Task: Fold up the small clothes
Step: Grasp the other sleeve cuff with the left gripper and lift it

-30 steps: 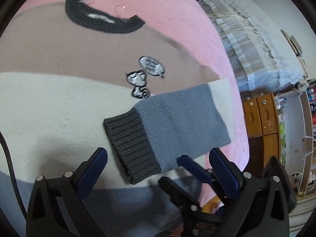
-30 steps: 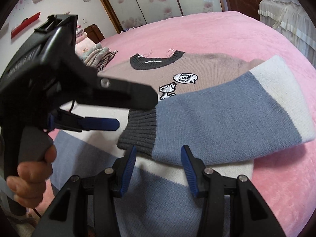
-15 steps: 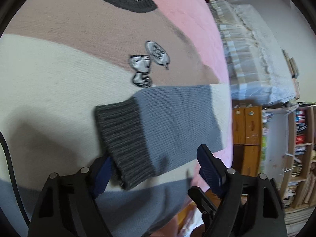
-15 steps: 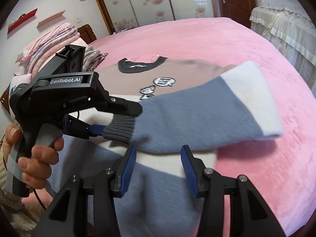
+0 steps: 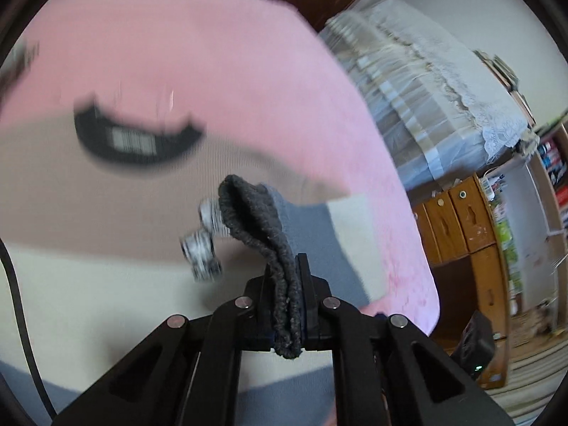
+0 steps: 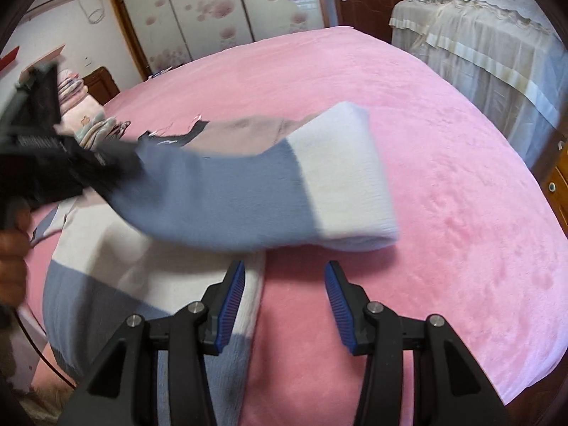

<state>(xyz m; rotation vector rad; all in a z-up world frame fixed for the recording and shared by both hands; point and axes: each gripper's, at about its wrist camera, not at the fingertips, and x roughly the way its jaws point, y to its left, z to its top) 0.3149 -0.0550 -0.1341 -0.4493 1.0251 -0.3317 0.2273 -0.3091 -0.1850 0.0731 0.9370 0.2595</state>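
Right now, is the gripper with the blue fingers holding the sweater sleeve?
No, the right gripper has its blue fingers spread apart over the pink blanket, with the sleeve lifted beyond them, untouched.

Pink bedspread; lace-covered furniture; wooden cabinet; floral wardrobe doors

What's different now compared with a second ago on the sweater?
The left hand-held gripper closed on the dark ribbed cuff and has lifted the sleeve off the sweater body; a second ago its jaws were open around the flat cuff. The right hand-held gripper stayed open and empty, and the sweater body stayed on the pink bedspread.
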